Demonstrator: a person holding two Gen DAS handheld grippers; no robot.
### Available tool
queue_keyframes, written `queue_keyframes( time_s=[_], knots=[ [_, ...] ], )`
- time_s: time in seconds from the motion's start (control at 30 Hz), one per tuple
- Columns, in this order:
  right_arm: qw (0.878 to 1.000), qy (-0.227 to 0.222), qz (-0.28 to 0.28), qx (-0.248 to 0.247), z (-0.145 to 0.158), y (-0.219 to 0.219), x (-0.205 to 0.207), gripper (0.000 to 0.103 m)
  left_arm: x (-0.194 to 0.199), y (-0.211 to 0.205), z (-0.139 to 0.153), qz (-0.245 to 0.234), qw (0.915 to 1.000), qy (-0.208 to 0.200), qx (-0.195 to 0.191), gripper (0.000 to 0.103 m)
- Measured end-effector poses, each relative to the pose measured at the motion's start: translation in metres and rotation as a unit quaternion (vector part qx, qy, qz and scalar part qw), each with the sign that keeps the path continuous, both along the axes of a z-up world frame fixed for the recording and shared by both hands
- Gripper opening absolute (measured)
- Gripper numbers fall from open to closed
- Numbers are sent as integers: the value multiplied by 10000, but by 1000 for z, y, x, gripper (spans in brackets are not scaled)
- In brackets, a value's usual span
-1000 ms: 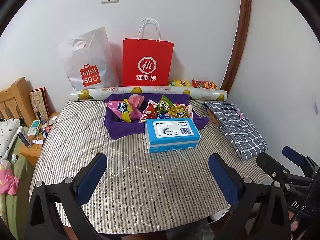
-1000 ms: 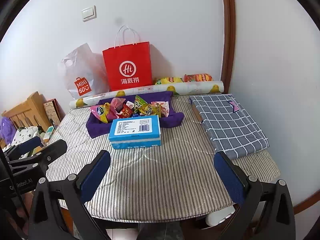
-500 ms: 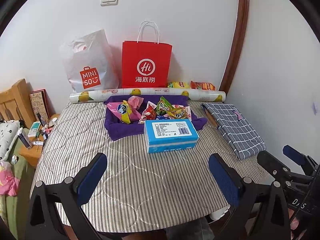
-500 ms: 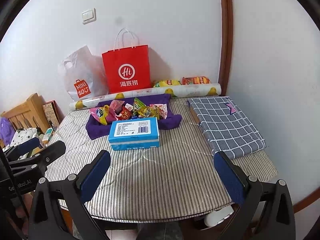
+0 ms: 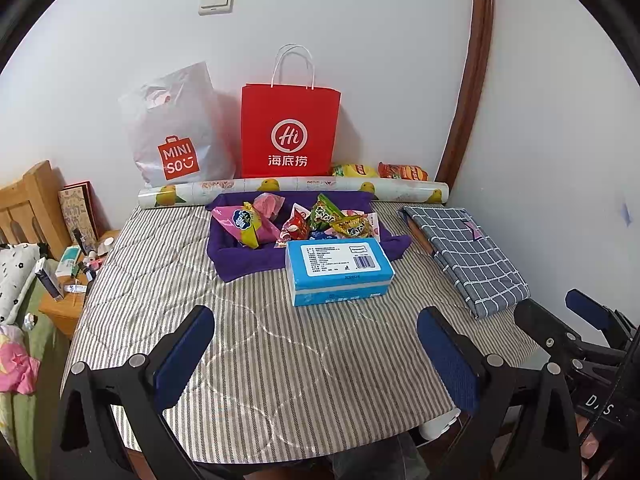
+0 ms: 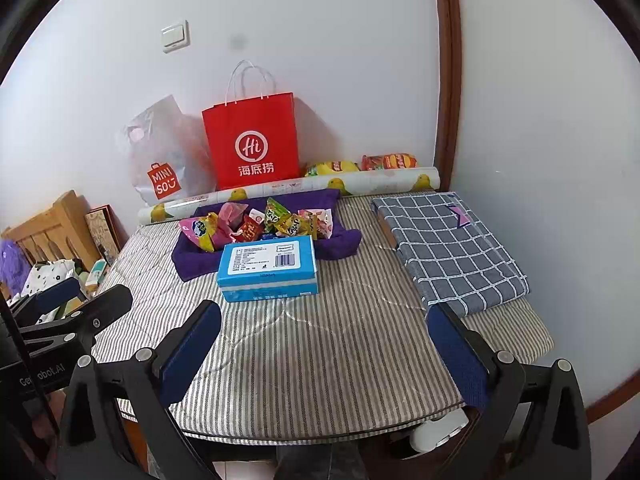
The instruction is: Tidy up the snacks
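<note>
- Filling the purple tray, crinkly bright snack packets sit behind a blue box.
- Left gripper and right gripper: fingers apart, empty, above the striped bench.

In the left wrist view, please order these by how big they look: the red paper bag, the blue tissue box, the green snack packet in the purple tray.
Largest to smallest:
1. red paper bag
2. blue tissue box, though it lies nearer the camera, so its true size may be smaller than it looks
3. green snack packet, clearly the smallest
</note>
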State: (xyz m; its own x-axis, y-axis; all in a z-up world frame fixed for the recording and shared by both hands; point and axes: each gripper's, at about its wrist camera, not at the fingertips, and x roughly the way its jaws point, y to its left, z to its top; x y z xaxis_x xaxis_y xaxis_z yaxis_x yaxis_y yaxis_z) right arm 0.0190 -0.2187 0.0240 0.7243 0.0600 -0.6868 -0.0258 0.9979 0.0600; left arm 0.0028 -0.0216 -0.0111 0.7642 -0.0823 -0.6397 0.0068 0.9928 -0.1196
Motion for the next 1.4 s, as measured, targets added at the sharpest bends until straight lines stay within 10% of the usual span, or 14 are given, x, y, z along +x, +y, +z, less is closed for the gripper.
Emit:
queue_keyframes(
  time_s=[1.4],
  knots=[
    [10000, -59, 23, -23, 6, 3, -6, 102, -5, 4, 0, 12, 10000, -7, -14, 102]
  ],
)
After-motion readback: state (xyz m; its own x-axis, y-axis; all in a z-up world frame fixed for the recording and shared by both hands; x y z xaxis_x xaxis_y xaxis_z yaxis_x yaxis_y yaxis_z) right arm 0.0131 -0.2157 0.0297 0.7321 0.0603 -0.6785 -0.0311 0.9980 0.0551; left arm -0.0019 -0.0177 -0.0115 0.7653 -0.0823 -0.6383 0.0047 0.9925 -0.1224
